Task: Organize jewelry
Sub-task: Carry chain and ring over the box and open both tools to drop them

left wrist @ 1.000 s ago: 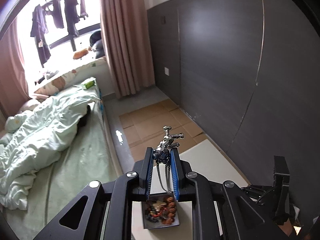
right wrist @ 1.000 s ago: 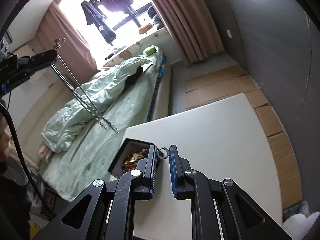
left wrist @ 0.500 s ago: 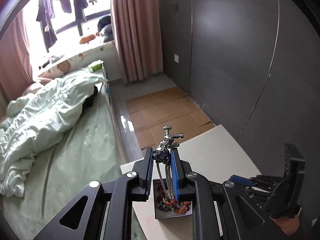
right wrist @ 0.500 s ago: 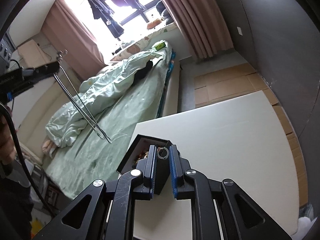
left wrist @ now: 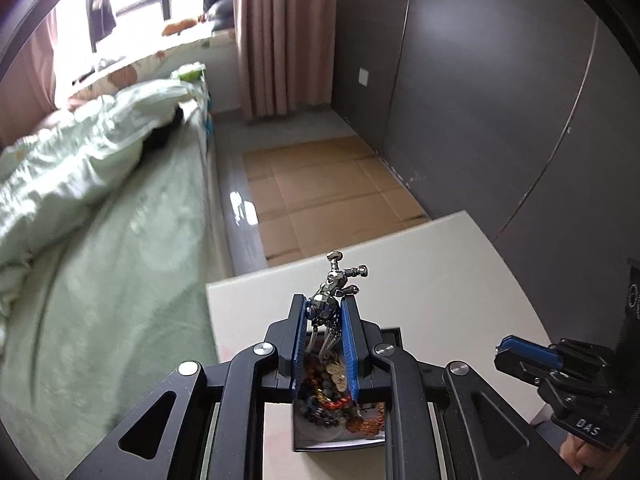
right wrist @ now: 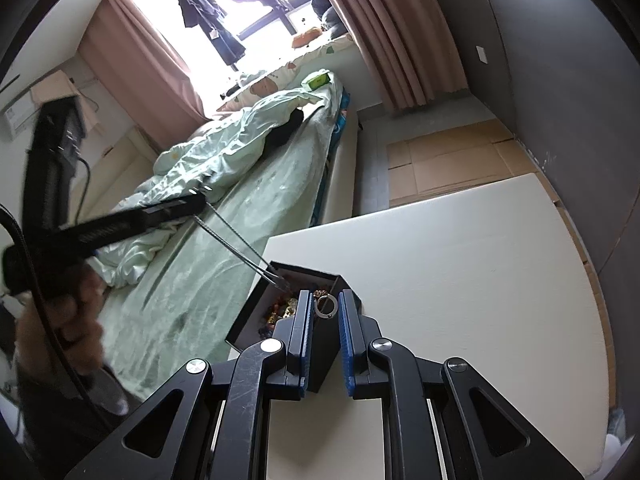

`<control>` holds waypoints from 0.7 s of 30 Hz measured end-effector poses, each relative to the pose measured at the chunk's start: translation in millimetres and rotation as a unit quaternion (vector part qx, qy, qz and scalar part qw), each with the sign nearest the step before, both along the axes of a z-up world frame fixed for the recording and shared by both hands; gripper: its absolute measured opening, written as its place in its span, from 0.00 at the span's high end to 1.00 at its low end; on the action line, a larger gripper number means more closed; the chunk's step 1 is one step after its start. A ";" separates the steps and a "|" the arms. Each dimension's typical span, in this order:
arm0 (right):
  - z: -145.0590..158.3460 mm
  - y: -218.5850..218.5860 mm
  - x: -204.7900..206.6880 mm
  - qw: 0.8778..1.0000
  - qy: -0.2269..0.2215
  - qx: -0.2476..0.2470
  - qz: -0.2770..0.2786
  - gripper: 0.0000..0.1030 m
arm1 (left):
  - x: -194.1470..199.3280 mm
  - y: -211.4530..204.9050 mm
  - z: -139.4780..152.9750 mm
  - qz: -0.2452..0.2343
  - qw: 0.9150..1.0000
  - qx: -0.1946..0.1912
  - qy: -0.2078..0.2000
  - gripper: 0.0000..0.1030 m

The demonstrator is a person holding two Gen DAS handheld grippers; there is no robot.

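The necklace (left wrist: 333,300) hung pinched in the left gripper (left wrist: 325,316), chain trailing into the jewelry box (right wrist: 276,304) at six o'clock; the right gripper (right wrist: 325,308) nipped a small ring (right wrist: 323,307).

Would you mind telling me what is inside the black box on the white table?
The black box holds a heap of mixed beads, and the chain hanging from the left gripper dips in. The gripper fingers cover the rest.

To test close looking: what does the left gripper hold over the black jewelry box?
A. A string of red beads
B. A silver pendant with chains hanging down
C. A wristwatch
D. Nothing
B: the left gripper pinches a silver pendant, its chains trailing into the black jewelry box.
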State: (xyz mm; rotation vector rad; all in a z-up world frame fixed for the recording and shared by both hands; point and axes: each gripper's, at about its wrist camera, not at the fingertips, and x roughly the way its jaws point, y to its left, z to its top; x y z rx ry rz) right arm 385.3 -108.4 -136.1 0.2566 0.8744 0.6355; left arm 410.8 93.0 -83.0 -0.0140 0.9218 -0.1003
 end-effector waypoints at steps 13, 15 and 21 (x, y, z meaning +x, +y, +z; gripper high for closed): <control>-11.6 27.2 6.3 1.000 0.010 -0.017 0.023 0.86 | -7.9 34.2 -37.0 0.039 0.992 -0.118 0.024 0.82; -13.3 34.7 7.8 0.999 0.008 -0.020 0.027 0.86 | -7.9 41.3 -36.2 0.044 0.991 -0.126 0.020 0.82; -21.1 54.1 18.1 0.999 0.015 -0.014 0.037 0.87 | -13.2 59.7 -41.9 0.059 0.988 -0.142 0.023 0.79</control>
